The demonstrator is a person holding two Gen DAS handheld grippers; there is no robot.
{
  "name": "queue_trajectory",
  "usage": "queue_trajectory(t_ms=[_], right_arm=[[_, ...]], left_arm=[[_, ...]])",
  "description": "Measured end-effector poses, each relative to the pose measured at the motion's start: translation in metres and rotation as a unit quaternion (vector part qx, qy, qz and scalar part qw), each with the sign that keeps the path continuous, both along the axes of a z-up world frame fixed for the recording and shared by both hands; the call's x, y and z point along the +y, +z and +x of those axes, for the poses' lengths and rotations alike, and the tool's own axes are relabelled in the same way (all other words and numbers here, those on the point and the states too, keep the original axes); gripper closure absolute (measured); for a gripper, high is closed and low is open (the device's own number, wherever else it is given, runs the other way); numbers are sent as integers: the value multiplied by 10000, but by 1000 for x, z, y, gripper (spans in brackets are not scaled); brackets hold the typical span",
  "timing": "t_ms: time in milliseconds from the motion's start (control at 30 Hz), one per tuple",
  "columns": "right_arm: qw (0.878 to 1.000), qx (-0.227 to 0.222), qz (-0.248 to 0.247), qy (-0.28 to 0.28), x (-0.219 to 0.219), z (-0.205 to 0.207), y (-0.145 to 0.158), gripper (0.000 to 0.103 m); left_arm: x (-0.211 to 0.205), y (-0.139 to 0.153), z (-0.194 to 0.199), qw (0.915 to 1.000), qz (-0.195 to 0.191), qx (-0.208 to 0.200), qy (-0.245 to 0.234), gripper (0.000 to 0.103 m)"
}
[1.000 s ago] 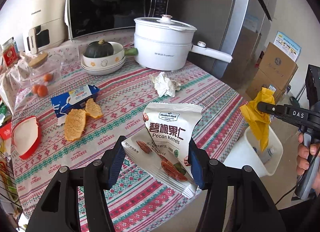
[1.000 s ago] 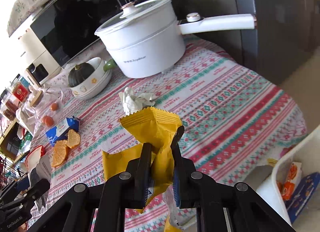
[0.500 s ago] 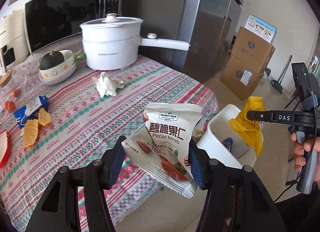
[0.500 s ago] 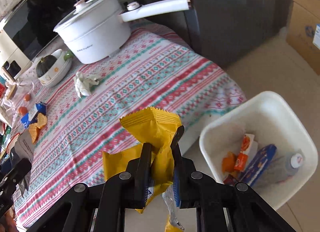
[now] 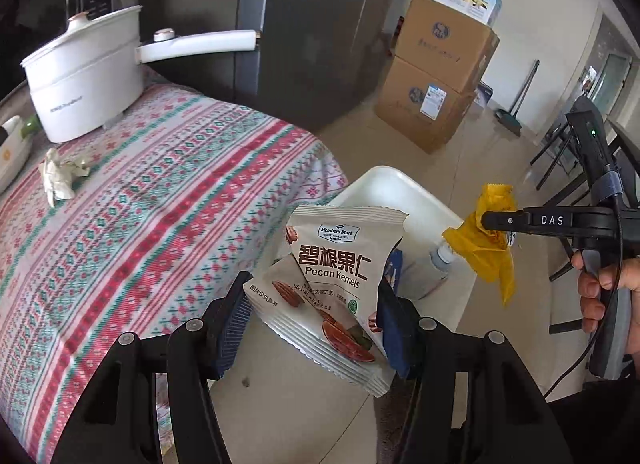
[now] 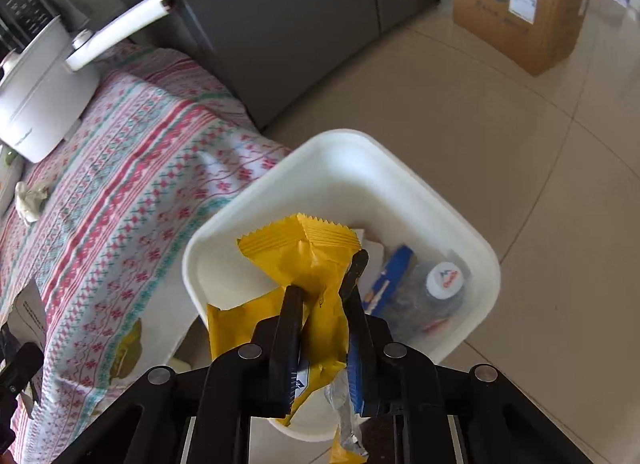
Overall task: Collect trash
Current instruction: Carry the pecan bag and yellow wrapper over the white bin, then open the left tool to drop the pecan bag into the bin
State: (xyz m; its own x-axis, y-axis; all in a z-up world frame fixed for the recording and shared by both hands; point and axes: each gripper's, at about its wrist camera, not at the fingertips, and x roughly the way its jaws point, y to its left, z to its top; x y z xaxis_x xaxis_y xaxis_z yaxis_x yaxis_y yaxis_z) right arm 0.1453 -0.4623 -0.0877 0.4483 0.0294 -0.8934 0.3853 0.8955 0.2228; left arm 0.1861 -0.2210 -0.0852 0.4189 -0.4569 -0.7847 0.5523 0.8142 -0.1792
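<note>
Now both loads have been carried off the surface (image 5: pixel 120 232) and brought to the bin (image 6: pixel 400 176), where a second ago they were held over the cloth. Left of the bin, a crumpled tissue (image 5: pixel 60 178) is left lying on the surface, near the white pot (image 5: pixel 84 80); it is judged to be trash not yet collected. Just left of the bin, and partly in front of it in the left view, the pecan packets (image 5: pixel 332 284) are clamped by the left tongs (image 5: pixel 312 328), two or more packets being pinched together between the blue pads. They are held near the bin's rim, though whether they are fully over the opening cannot be told. Over the bin itself, the yellow wrapper (image 6: pixel 308 256) is gripped by the right tongs (image 6: pixel 324 296), the jaws closed tight on it, and it is hung directly above the opening. Inside the bin, a bottle (image 6: pixel 444 280) and a blue packet (image 6: pixel 390 272) are already seen. Since the move from surface to bin appears done, release is judged to be the next step, most readily for the wrapper.
</note>
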Motion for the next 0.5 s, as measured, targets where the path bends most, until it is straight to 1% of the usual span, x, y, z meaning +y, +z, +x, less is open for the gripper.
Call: queue_trajectory(t_ms=[133, 233, 433, 500], right_arm=[[9998, 64, 43, -193, -22, -7, -4, 85], [9994, 63, 102, -332, -36, -12, -7, 84], [9980, 95, 269, -563, -57, -17, -13, 84], [9977, 91, 325, -595, -61, -18, -13, 84]], left_arm=[[-34, -13, 1, 9996, -46, 50, -257, 42], [-59, -25, 1, 9992, -3, 87, -398, 41], [-92, -47, 8, 9987, -44, 170, -472, 39], [-100, -50, 9, 9987, -9, 87, -493, 27]])
